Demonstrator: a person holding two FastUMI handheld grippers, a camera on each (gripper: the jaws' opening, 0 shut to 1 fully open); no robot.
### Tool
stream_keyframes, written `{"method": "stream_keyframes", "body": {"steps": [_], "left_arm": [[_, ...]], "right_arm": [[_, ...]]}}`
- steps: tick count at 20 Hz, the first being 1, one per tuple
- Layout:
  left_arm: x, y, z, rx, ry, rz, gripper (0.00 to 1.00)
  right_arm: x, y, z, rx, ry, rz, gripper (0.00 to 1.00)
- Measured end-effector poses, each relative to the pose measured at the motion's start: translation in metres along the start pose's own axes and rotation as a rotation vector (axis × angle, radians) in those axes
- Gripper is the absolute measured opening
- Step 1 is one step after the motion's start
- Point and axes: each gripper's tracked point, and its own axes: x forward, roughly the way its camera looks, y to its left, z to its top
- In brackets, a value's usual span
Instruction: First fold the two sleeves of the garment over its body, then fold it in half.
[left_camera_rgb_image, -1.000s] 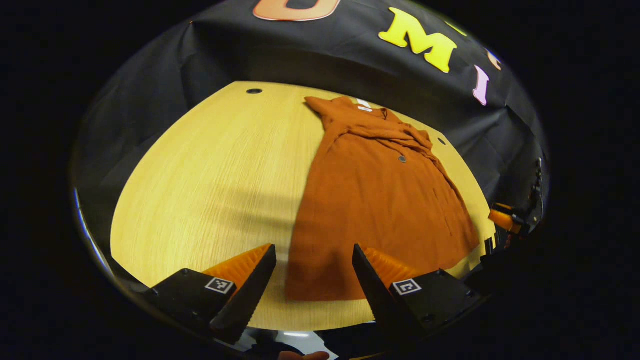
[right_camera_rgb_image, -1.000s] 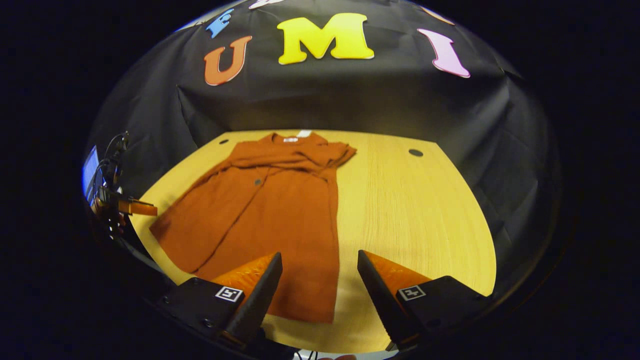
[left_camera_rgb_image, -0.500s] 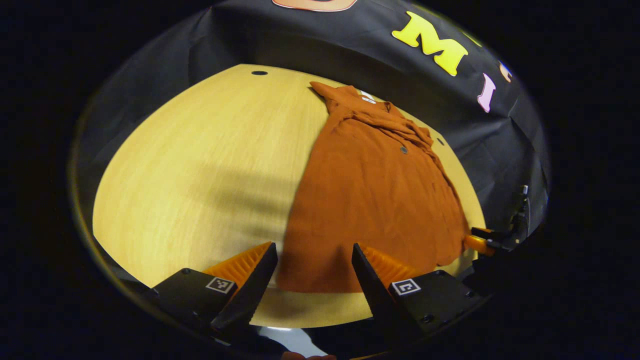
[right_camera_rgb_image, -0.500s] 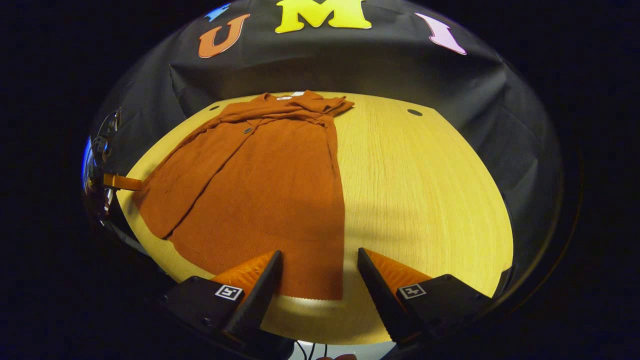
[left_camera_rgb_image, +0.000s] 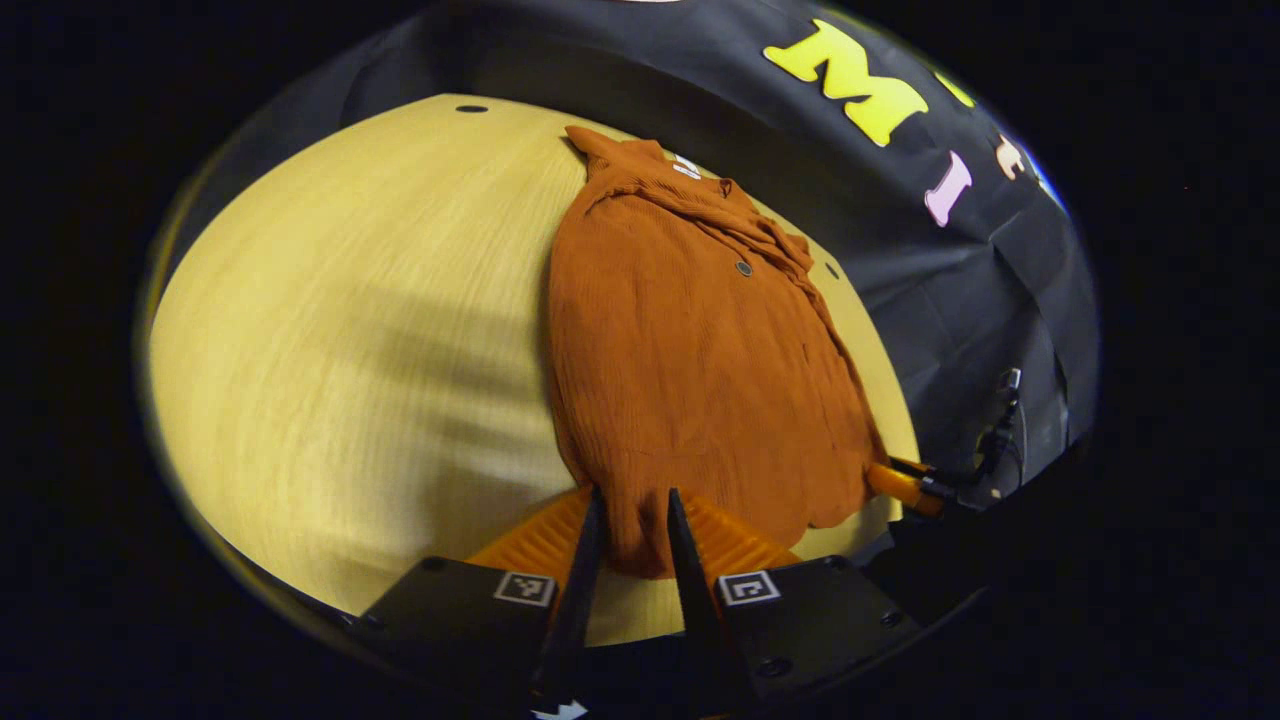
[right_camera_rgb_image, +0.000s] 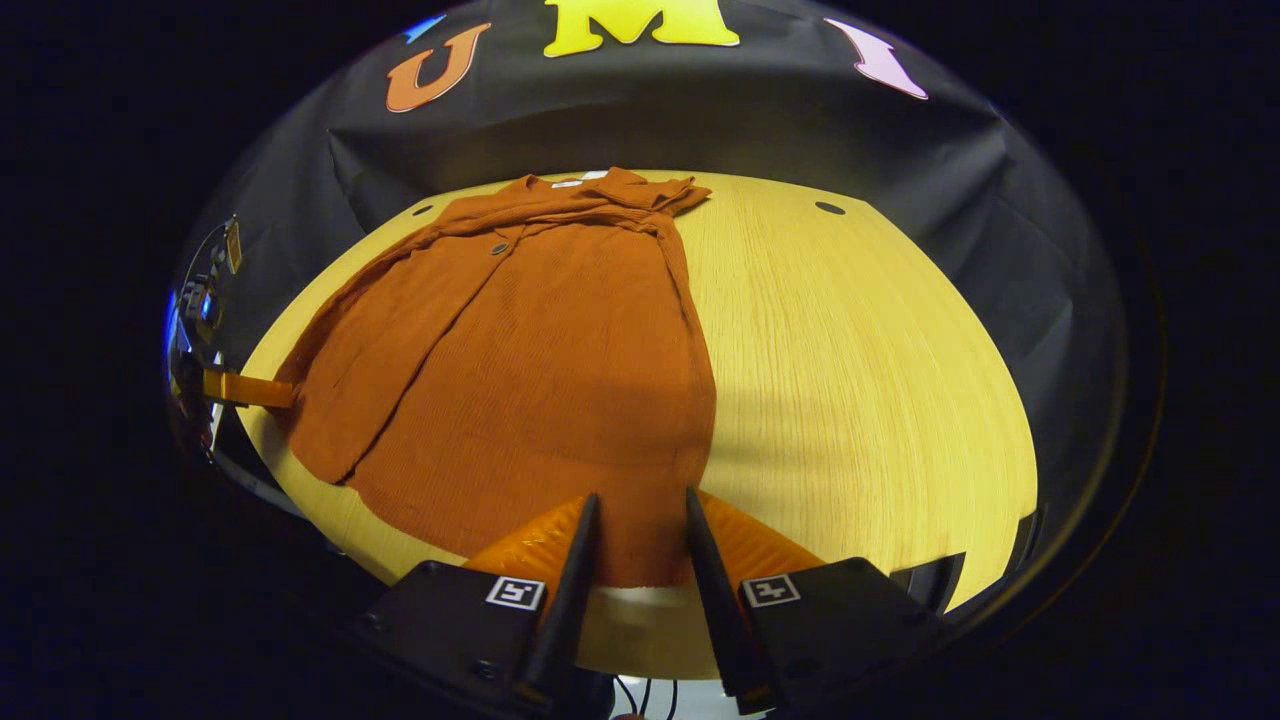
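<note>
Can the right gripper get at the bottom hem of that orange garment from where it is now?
Probably yes. The right gripper already has the garment's hem corner between its narrowed fingers, though whether they press on it is unclear. Nothing on the table blocks it.

- The garment (left_camera_rgb_image: 690, 350) is a rust-orange dress or long shirt of ribbed cloth, spread flat on the table (left_camera_rgb_image: 330, 330) with its collar at the far end and its hem at the near edge.
- Both sleeves (right_camera_rgb_image: 600, 205) lie folded across the chest, making a bunched band just below the collar.
- A small white tag (right_camera_rgb_image: 570, 183) shows inside the neckline.
- One dark button (right_camera_rgb_image: 497, 249) sits on the front, below the folded sleeves.
- The body widens from shoulders to hem; in the right gripper view a front panel overlaps along a slanting seam on the left side.
- The hem is slightly wavy and lies between the jaws in both views.
</note>
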Motion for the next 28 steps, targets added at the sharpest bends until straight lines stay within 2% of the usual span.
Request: {"method": "stream_keyframes", "body": {"steps": [1,2,4,5,6,9,12,14,17,19,23,28], "left_arm": [[0.004,-0.003,-0.003,-0.006,0.013,-0.013,0.4],[0.005,-0.003,-0.001,-0.002,0.017,-0.008,0.25],[0.008,-0.004,0.001,0.028,0.02,0.024,0.12],[0.008,-0.004,0.003,0.05,0.026,0.048,0.09],[0.006,-0.006,0.007,0.078,0.028,0.069,0.05],[-0.008,-0.037,0.029,0.218,-0.006,0.046,0.04],[-0.022,-0.063,0.078,0.298,-0.089,0.038,0.03],[-0.03,-0.075,0.116,0.374,-0.172,0.058,0.04],[-0.041,-0.093,0.173,0.464,-0.281,0.08,0.03],[-0.046,-0.107,0.21,0.489,-0.349,0.074,0.03],[-0.058,-0.136,0.276,0.469,-0.447,0.014,0.03],[-0.053,-0.147,0.376,0.5,-0.524,0.013,0.03]], "right_arm": [[-0.008,0.0,0.001,0.022,0.003,-0.003,0.38],[-0.005,0.0,0.001,0.038,0.01,-0.001,0.19],[-0.011,0.0,0.009,0.055,0.01,0.003,0.19],[-0.003,-0.002,0.008,0.059,0.016,0.008,0.02],[-0.006,-0.003,0.011,0.067,0.021,0.009,0.02],[-0.023,-0.009,0.047,0.104,-0.049,0.02,0.02],[-0.036,-0.014,0.091,0.132,-0.132,0.033,0.01],[-0.044,-0.016,0.122,0.138,-0.185,0.035,0.02],[-0.055,-0.014,0.186,0.135,-0.284,0.055,0.02],[-0.065,-0.011,0.234,0.118,-0.361,0.066,0.01],[-0.073,0.001,0.32,0.048,-0.467,0.096,0.01],[-0.036,0.013,0.418,-0.01,-0.516,0.113,0.01]]}}
